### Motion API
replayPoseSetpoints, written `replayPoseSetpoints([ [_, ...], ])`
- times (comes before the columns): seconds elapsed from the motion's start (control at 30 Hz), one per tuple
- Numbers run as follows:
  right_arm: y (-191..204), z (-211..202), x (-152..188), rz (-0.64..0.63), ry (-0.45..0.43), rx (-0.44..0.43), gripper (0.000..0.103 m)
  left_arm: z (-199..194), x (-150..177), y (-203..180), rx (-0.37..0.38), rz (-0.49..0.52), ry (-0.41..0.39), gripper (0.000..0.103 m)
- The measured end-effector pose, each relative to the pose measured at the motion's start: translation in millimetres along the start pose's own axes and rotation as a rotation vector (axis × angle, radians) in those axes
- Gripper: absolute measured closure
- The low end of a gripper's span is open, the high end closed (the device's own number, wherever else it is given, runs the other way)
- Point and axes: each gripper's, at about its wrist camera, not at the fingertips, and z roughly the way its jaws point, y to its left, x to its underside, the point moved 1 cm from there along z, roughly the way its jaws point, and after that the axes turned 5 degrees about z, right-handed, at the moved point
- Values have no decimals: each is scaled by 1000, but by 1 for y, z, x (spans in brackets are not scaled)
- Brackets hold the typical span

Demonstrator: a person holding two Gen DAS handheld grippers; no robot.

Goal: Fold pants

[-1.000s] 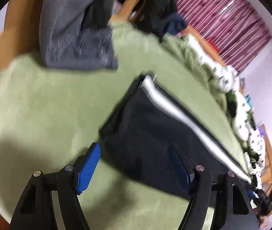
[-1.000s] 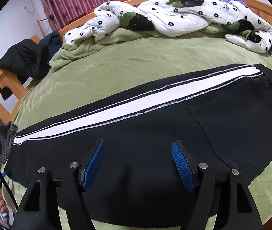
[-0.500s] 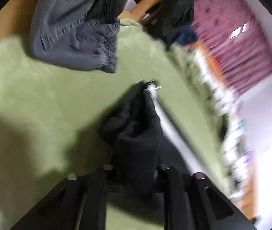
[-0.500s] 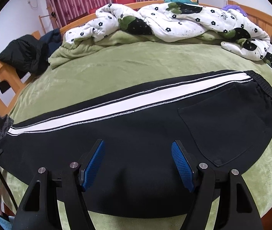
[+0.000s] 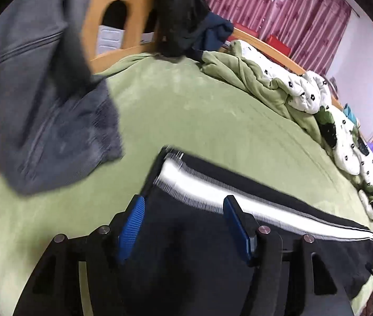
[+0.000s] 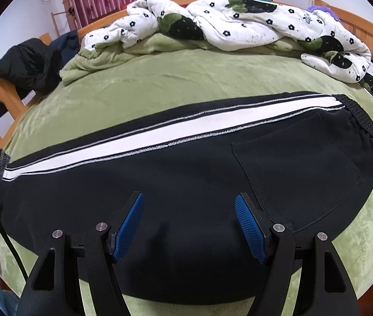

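Observation:
Black pants (image 6: 186,184) with a white side stripe lie flat, legs together, across a green bed cover (image 6: 186,84). The waistband and a back pocket are at the right in the right wrist view. My right gripper (image 6: 189,221) is open and empty, over the pants' near edge. In the left wrist view the cuff end of the pants (image 5: 186,210) lies flat under my left gripper (image 5: 184,218), which is open and empty with its blue pads either side of the cuff fabric.
A grey garment (image 5: 41,110) lies at the bed's left corner. A dark jacket (image 5: 186,13) hangs on the wooden bed frame (image 5: 112,26). A floral quilt (image 6: 226,23) is bunched along the far side. Red curtains hang behind.
Half a second ago my left gripper was shut on the bunched cuff; it has let go and opened, and the cuff lies flat. The right gripper stayed open over the pants.

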Motion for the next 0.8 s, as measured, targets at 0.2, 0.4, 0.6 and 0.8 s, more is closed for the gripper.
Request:
replayPoseSetpoints([
  [0.2, 9, 11, -1, -34, 21, 38, 31, 75, -30, 0, -56, -17, 89, 45],
  [0.4, 23, 20, -2, -82, 28, 51, 31, 88, -32, 4, -82, -33, 48, 85],
  [0.6, 27, 29, -6, -77, 40, 37, 31, 48, -56, -2, -41, -33, -139, 87],
  [0.8, 32, 35, -7, -93, 41, 42, 31, 113, -43, 18, -82, -99, 22, 86],
])
